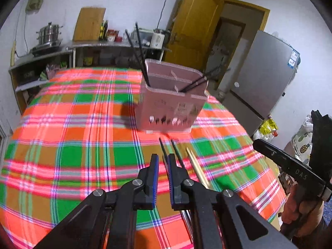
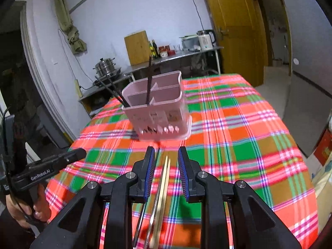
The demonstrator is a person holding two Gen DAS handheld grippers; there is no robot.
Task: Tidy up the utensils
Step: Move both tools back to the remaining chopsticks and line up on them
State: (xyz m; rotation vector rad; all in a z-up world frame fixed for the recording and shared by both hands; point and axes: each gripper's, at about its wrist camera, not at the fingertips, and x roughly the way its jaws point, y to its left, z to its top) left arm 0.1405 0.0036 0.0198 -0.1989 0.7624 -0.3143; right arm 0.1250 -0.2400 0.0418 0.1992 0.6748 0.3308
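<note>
Left wrist view: the left claw (image 1: pixel 163 160) hovers low over a worktop (image 1: pixel 83 124) covered in a bright plaid cloth, its blue-padded fingers (image 1: pixel 155 178) parted by a narrow gap with nothing pinched between them. Two black chopsticks (image 1: pixel 171 152) lie on the cloth just ahead, one tip showing in the gap, and a pair of pale wooden chopsticks (image 1: pixel 196 166) rests just to their right. Beyond stands a pink divided utensil holder (image 1: pixel 172 108) with more dark chopsticks (image 1: pixel 139 49) leaning out of its compartments. The right claw's handle (gripped by a hand) enters at the right edge.

Right wrist view: the right claw (image 2: pixel 166 157) is spread wide and empty above the wooden chopsticks (image 2: pixel 164 178), which lie on the cloth between its fingers (image 2: pixel 182 172) without touching them. A black chopstick (image 2: pixel 143 207) lies just left of them. The pink holder (image 2: pixel 157 112) sits ahead; the left claw (image 2: pixel 68 157) shows at the left.
</note>
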